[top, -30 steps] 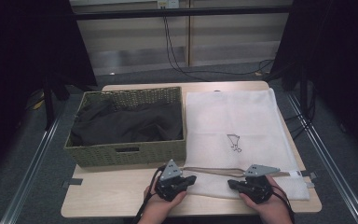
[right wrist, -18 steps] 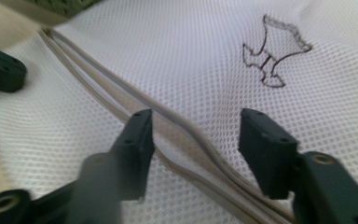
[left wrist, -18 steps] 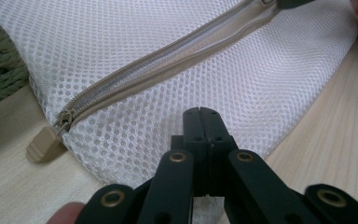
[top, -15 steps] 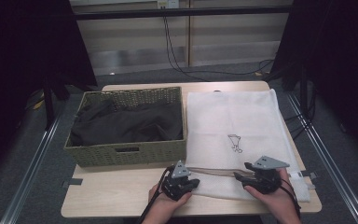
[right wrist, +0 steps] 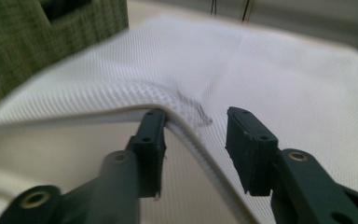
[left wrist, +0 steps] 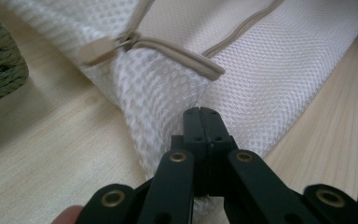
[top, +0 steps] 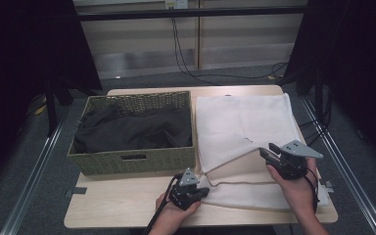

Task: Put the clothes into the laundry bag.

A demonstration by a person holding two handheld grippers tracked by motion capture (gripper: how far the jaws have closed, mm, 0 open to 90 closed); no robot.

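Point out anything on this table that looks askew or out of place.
The white mesh bag no longer lies flat: its upper layer is peaked up at the right hand-held gripper, gaping open. The left hand-held gripper pinches its near corner. The basket with dark cloth looks orderly.

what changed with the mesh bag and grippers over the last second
The right gripper moved up and away from the person, raising the mesh bag's top layer into a tent, jaws apart. The left gripper stays shut on the bag's near-left corner. The basket hasn't moved.
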